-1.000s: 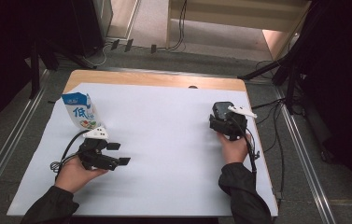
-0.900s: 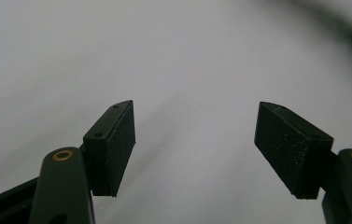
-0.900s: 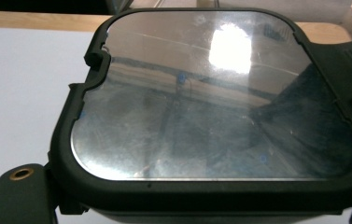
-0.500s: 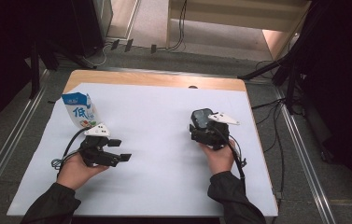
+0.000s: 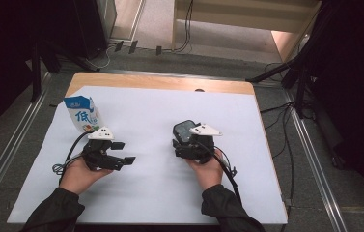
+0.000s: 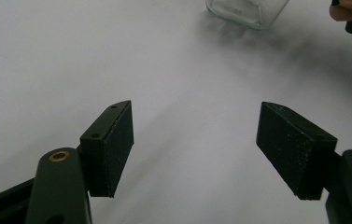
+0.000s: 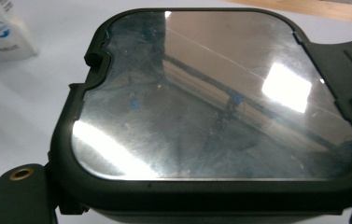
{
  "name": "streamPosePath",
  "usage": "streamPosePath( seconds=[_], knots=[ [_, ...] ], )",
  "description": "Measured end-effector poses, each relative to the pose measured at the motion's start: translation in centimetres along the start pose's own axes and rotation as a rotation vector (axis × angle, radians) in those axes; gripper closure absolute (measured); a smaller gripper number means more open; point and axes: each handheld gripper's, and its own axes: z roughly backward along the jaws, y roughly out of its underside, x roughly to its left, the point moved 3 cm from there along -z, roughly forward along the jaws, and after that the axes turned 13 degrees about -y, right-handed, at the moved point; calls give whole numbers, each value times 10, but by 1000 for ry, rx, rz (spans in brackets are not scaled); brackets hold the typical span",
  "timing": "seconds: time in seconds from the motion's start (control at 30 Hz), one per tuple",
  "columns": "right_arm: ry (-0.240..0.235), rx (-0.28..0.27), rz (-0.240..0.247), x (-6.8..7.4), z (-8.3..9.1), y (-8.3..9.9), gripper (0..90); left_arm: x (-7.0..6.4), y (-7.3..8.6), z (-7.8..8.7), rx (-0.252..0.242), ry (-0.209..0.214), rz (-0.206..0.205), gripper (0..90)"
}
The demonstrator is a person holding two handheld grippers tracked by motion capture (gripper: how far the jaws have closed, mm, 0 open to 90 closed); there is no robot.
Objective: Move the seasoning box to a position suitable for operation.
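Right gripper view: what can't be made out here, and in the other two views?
- Right gripper view: the dark-framed glossy lid covers the right gripper's jaws; glare blurs its surface.
- Right gripper view: the milk carton is cut off by the top-left edge.
- Left gripper view: a clear container is cut off by the top edge and blurred.
- High view: the carton's print is too small to read; the right gripper hides what lies under the lid.

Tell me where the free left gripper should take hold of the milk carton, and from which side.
Grip the milk carton across its flat side walls, below the peaked top, coming level from the person's side. It stands upright with nothing crowding it, and the left gripper lies just in front, jaws open wide. The slanted top would likely slip.
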Motion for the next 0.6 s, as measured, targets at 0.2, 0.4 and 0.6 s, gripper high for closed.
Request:
streamPosePath(
  seconds=[0.2, 0.4, 0.6],
  knots=[
    [-31, 23, 34, 17, -13, 2, 163, 0, 0, -1, 5, -8, 0, 286],
    [-58, 40, 58, 32, -23, 6, 162, 0, 1, -1, -1, -19, 8, 293],
    [-79, 58, 89, 46, -35, 16, 161, 0, 0, -1, -10, -28, -2, 305]
  ],
)
